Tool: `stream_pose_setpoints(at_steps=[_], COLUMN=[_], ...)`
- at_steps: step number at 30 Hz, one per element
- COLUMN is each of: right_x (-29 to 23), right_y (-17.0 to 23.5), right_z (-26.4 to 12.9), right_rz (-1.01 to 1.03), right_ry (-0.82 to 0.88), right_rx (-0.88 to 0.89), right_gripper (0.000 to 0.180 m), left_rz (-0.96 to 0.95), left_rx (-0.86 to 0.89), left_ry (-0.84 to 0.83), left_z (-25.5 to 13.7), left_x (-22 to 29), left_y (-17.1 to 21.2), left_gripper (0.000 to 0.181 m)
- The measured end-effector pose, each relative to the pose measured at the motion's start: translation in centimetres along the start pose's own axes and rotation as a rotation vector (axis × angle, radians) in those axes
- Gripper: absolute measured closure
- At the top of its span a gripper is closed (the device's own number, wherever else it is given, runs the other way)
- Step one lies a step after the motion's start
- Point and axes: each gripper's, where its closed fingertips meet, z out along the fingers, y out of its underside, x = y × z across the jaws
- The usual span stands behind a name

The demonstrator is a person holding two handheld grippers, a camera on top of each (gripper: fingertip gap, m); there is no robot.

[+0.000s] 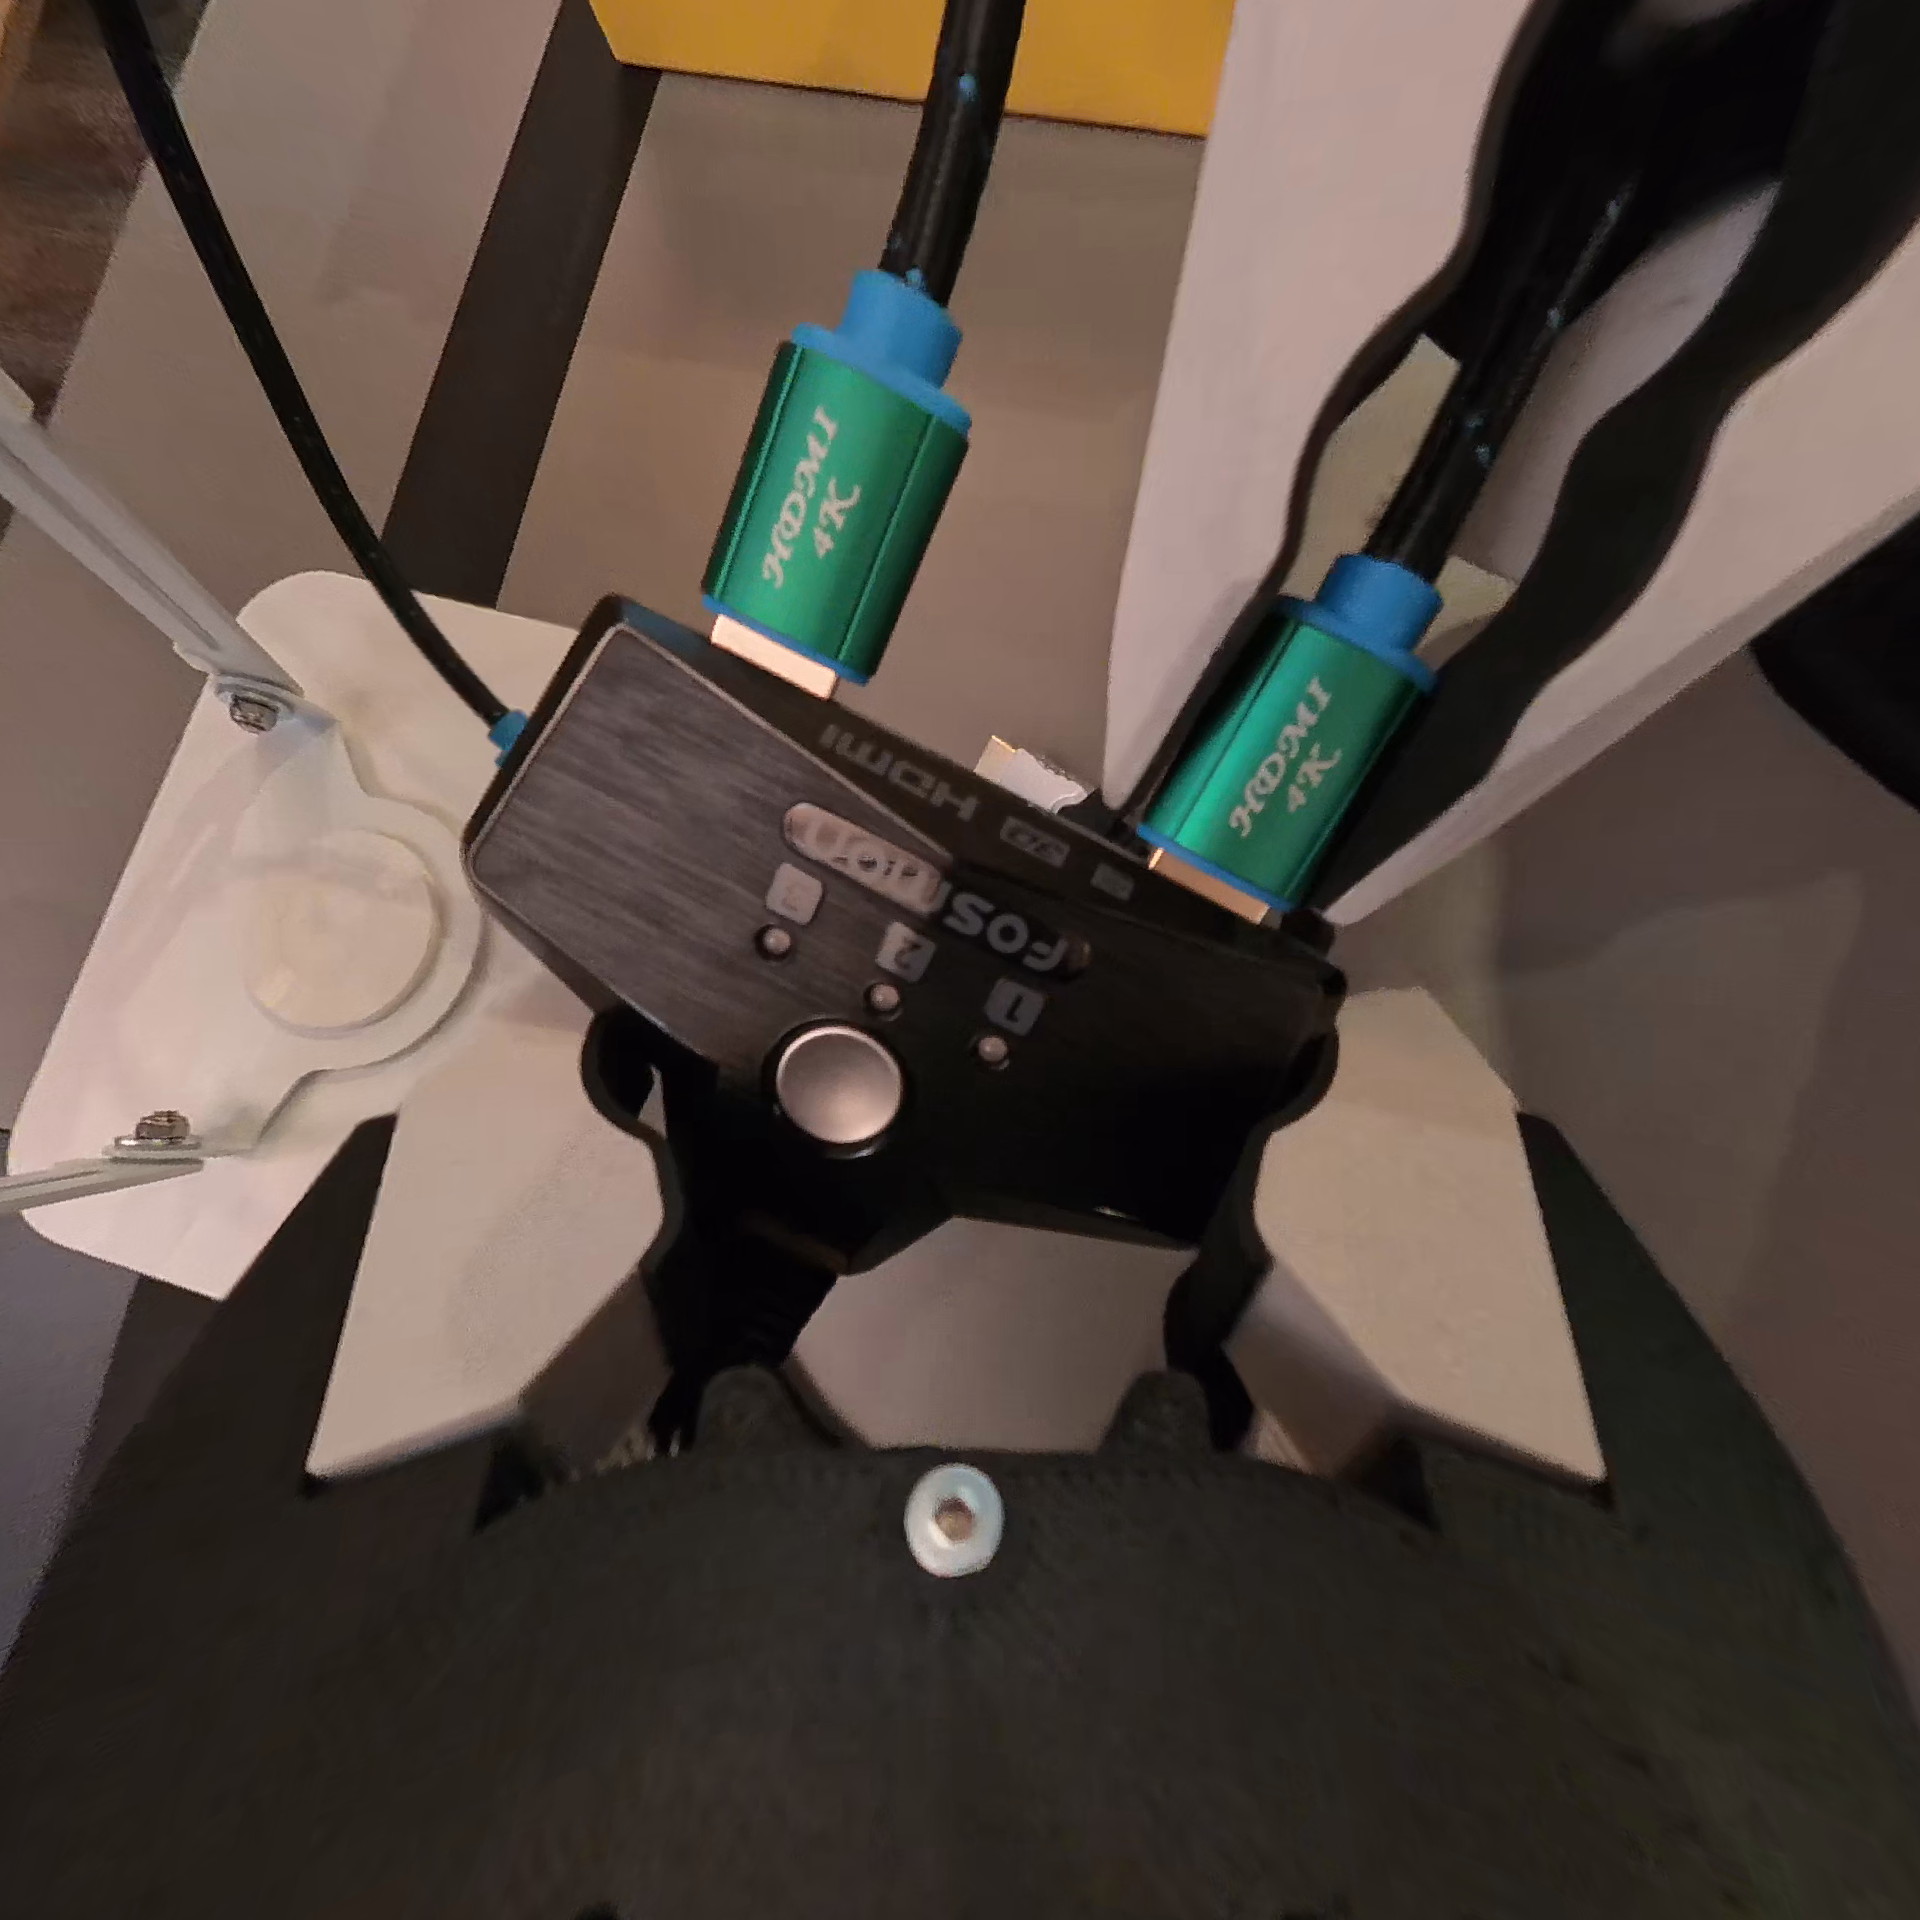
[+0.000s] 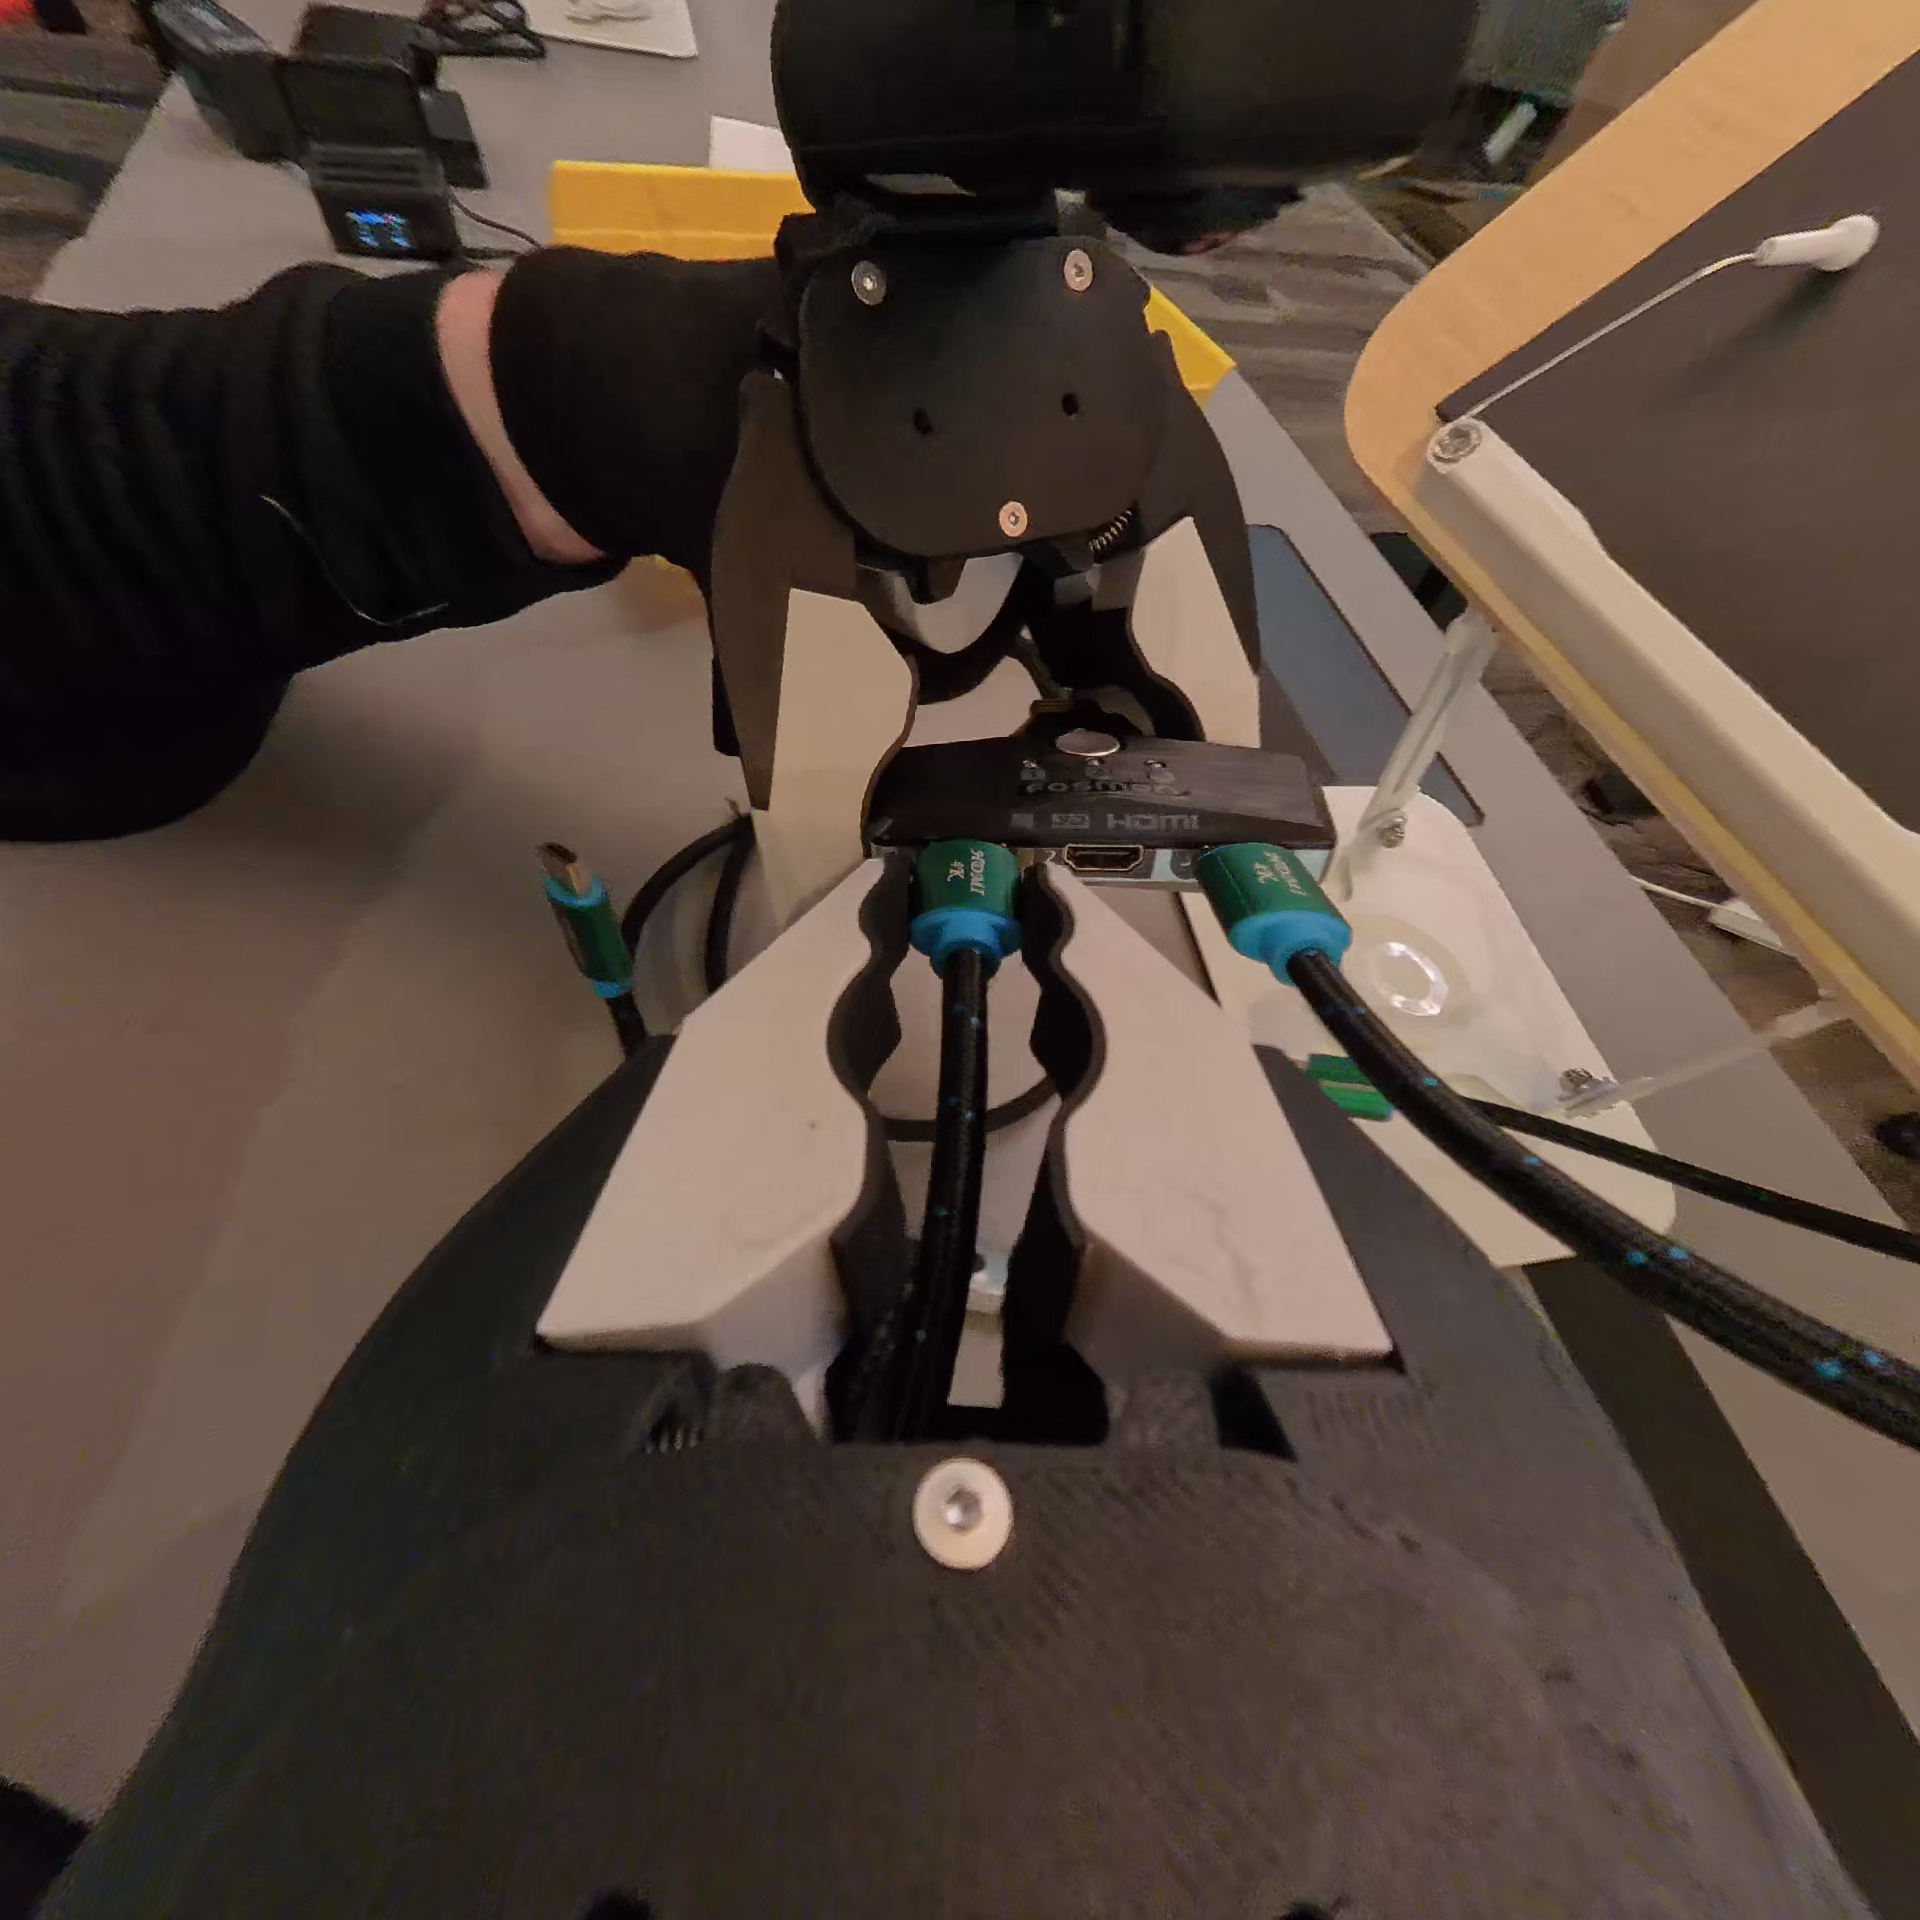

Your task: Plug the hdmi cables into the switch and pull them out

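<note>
My left gripper (image 1: 956,1101) is shut on the black HDMI switch (image 1: 727,810), holding it by its sides; both also show in the right wrist view, the gripper (image 2: 1081,717) behind the switch (image 2: 1247,795). Two green HDMI plugs sit in the switch's outer ports. My right gripper (image 2: 961,894) is shut on one green plug (image 2: 961,878), which also shows in the left wrist view (image 1: 1288,769). The other plug (image 1: 831,499) (image 2: 1257,904) is untouched. The middle port (image 2: 1101,857) is empty. A third green plug (image 2: 582,925) lies loose on the table.
A white stand base with a clear disc (image 1: 312,935) (image 2: 1455,987) sits beside the switch, carrying a wooden board (image 2: 1507,260) on its frame. A yellow box (image 2: 665,197) and black devices (image 2: 374,156) stand farther back. A gloved hand (image 2: 623,395) holds the left gripper. One gripper's finger ends stand about 6 centimeters off the other's.
</note>
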Motion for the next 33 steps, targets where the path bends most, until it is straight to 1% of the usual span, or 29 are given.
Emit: stream_pose_setpoints(at_steps=[2, 4, 11, 13, 21, 22, 24, 26, 28, 30, 32, 33], right_x=[-0.3, -0.1, 0.3, 0.2, 0.0, 0.2, 0.8, 0.9, 0.6, 0.5, 2.2, 3.3], right_y=[0.1, 0.0, -0.2, -0.1, -0.2, -0.2, -0.3, -0.4, -0.6, -0.4, -0.8, -0.7], right_z=[0.0, -0.2, -0.2, -0.5, -1.0, -0.9, -0.5, -0.5, -0.8, -1.3, -3.9, -5.3], right_rz=[0.016, 0.017, -0.008, -0.013, 0.013, 0.02, 0.018, -0.011, -0.016, 0.013, 0.112, 0.14], right_ry=[-0.057, -0.075, 0.066, 0.079, -0.066, -0.056, 0.021, 0.093, 0.104, 0.051, 0.037, 0.049], right_rx=[0.0, 0.009, 0.018, 0.005, 0.025, 0.027, 0.007, -0.036, -0.034, -0.009, 0.09, 0.108], right_gripper=[0.159, 0.159, 0.159, 0.159, 0.159, 0.159, 0.159, 0.159, 0.159, 0.159, 0.159, 0.16], left_rz=[0.021, 0.014, 0.001, 0.008, 0.022, 0.014, -0.041, -0.043, -0.021, 0.002, -0.002, -0.053], left_rx=[-0.02, -0.001, 0.025, 0.03, 0.033, 0.037, 0.05, 0.064, 0.067, 0.062, -0.073, -0.018], left_ry=[-0.014, -0.022, -0.023, -0.013, -0.023, -0.028, -0.018, -0.005, -0.003, -0.017, -0.122, -0.086], left_z=[-0.1, 0.0, -0.2, 0.0, 0.0, -0.1, 0.0, -0.1, -0.2, -0.1, -0.5, -1.3], left_x=[0.0, -0.2, -0.4, -0.1, 0.1, -0.1, -0.6, -0.5, -0.2, -0.2, -2.6, -2.7], left_y=[0.2, -0.1, -0.4, -0.6, -0.9, -0.9, -0.8, -0.8, -1.0, -1.1, 2.2, 1.9], left_gripper=[0.06, 0.06, 0.06, 0.06, 0.06, 0.06, 0.061, 0.06, 0.06, 0.061, 0.061, 0.061])
